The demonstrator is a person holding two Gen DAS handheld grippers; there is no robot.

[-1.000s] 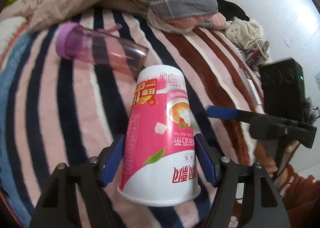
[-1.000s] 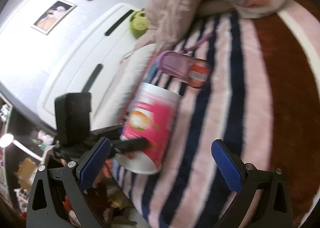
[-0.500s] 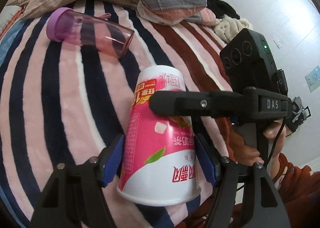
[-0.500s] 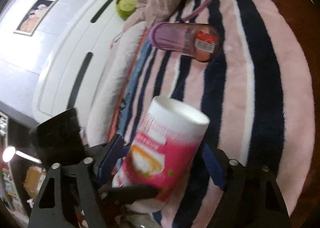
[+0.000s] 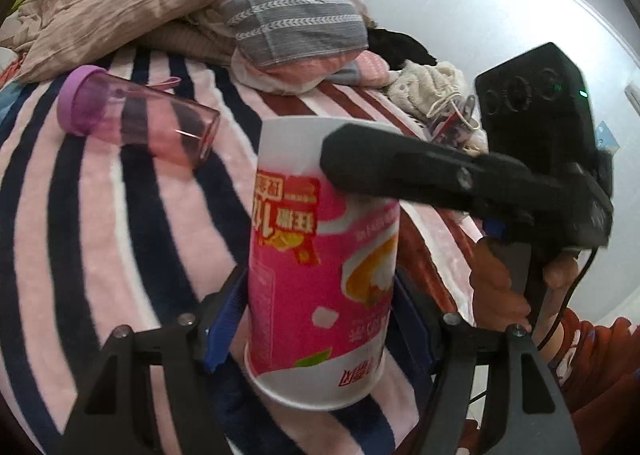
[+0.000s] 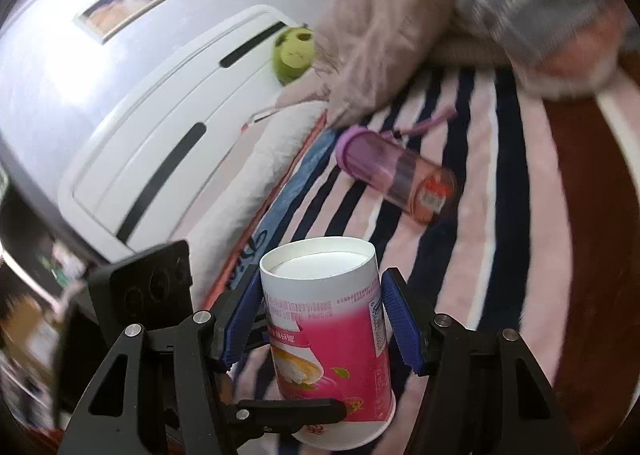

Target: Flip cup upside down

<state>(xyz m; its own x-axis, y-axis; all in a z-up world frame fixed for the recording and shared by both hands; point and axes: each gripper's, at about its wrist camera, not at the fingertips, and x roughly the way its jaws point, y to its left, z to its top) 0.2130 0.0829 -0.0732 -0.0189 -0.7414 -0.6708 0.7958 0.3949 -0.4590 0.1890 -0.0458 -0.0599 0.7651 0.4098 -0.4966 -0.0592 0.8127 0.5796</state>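
Note:
A pink and white paper cup [image 5: 320, 271] stands upside down, base up and rim down, on the striped blanket [image 5: 100, 223]. My left gripper [image 5: 320, 319] is shut on the cup's lower half. In the right wrist view the cup [image 6: 332, 327] sits between the blue pads of my right gripper [image 6: 320, 319], which close on its upper part; the right pad shows a thin gap. One black finger of the right gripper [image 5: 400, 171] crosses the cup's top in the left wrist view.
A purple transparent bottle [image 5: 136, 119] lies on its side on the blanket behind the cup, also in the right wrist view [image 6: 396, 175]. A heap of bedding and clothes [image 5: 200, 3] fills the back. A white headboard [image 6: 160, 127] stands at the left.
My right gripper has come in from the right and closed around the upper part of the cup. The left gripper keeps its hold on the cup, which now stands more upright.

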